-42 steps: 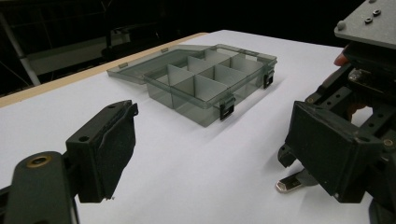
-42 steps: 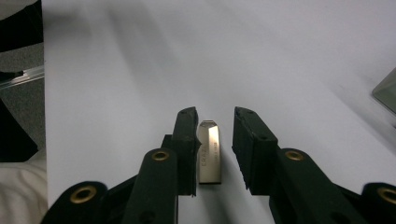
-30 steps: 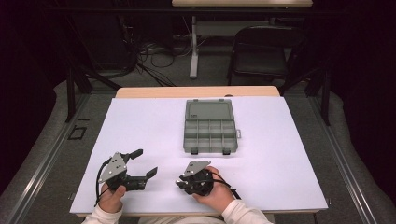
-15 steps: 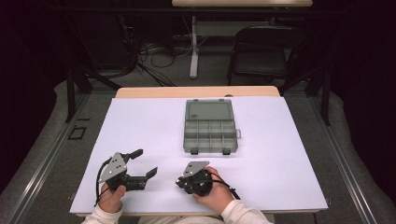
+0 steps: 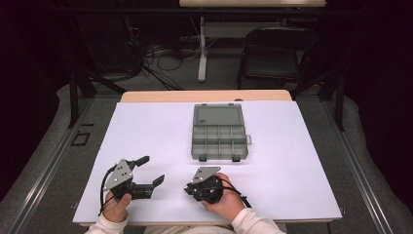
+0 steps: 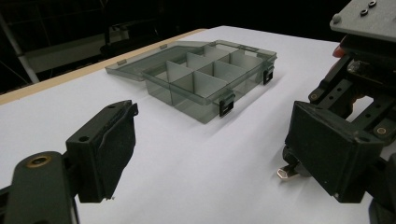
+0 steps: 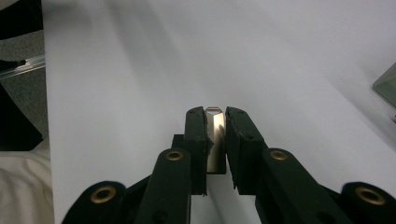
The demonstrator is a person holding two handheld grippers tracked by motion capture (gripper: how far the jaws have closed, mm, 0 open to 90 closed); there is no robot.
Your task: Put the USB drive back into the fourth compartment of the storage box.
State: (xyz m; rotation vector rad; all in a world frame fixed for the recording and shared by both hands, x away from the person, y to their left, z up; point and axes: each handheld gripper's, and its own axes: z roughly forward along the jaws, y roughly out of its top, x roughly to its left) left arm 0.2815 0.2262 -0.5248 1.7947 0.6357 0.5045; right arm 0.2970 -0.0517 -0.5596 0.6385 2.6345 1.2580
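The right gripper [image 7: 215,122] has just clenched on a small metal piece [image 7: 215,140], perhaps a nut, low in the frame at the table's [image 5: 302,161] near edge. Judged step: pickup done; next, carry it up-frame to the open compartment box [image 5: 218,139]. The left gripper [image 5: 146,170] stands released, lower left, and the white sheet between offers free room.

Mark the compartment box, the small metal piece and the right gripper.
compartment box [image 5: 219,141], high view, divider grid.
small metal piece [image 7: 215,140], right gripper view, shiny face between the pads.
right gripper [image 7: 215,122], right gripper view, midway between fingertips.
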